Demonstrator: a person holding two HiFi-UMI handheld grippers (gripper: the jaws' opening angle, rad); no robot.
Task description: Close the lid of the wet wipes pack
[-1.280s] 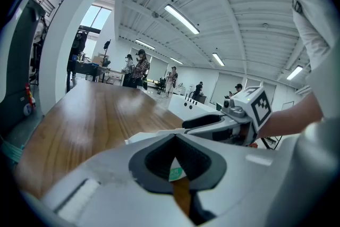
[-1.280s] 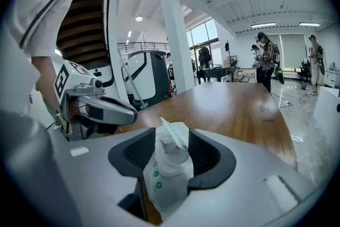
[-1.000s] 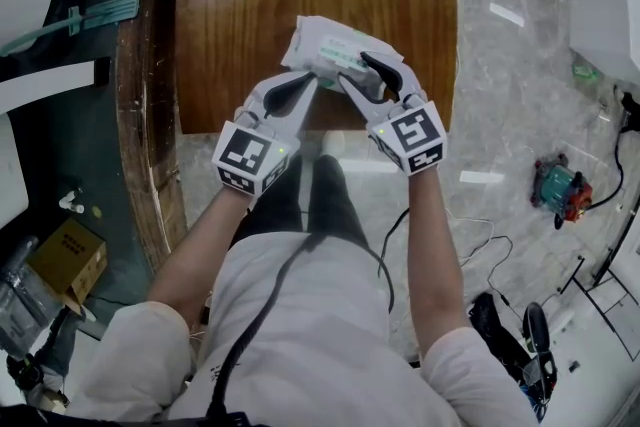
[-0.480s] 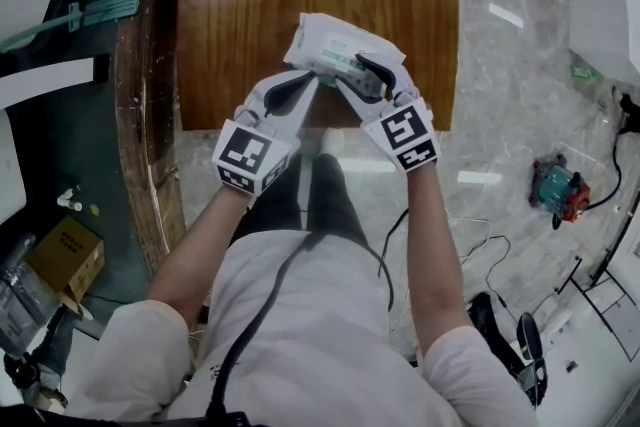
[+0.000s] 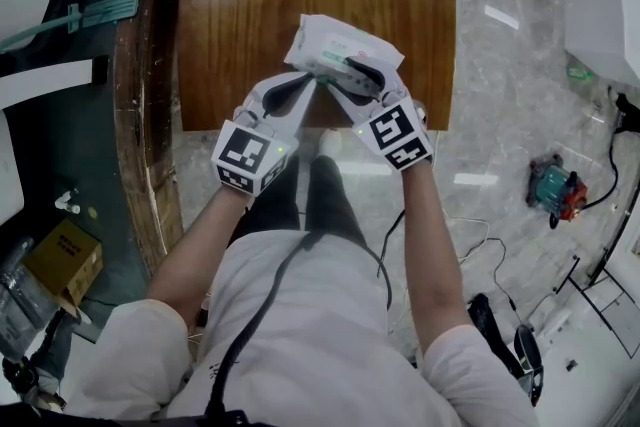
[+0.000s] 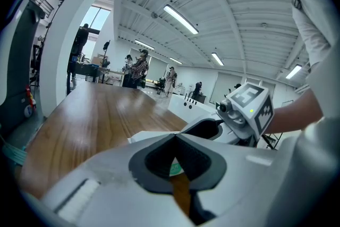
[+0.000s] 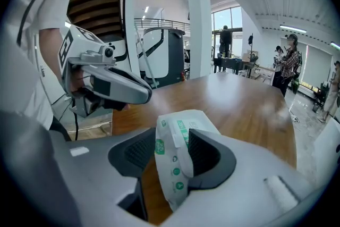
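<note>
Wet wipes job at the table's edge: a person at a wooden table (image 5: 250,5) handles a wet wipes pack (image 5: 340,45) with two hand-held tools. The right gripper (image 5: 352,78) has its jaws clenched on the near end of the pack. The right gripper view shows the soft wrapper sandwiched between the pads and squeezed narrow there. The rest of the pack reaches out over the near part of the table, close to its front edge. The left gripper (image 5: 300,85) sits just beside the pack, its jaws drawn together so the tips meet. Nothing is plainly held between them, and the white wrapper shows just beyond the tips. No view shows the lid clearly, so it is unclear whether it stands open or is already down.

The likeliest trouble lies in the grip. The pack is soft and is held by one end only, so a push from the left gripper to press the lid down could bend it or twist it round in the right jaws. The same push could also slide it out of them. With little firm backing under the lid, the pack may give way before the catch seats, leaving the lid ajar. A push angled toward the person could carry the pack past the front edge and onto the floor (image 5: 500,115). Too hard a squeeze from the right jaws could crumple the wrapper.
</note>
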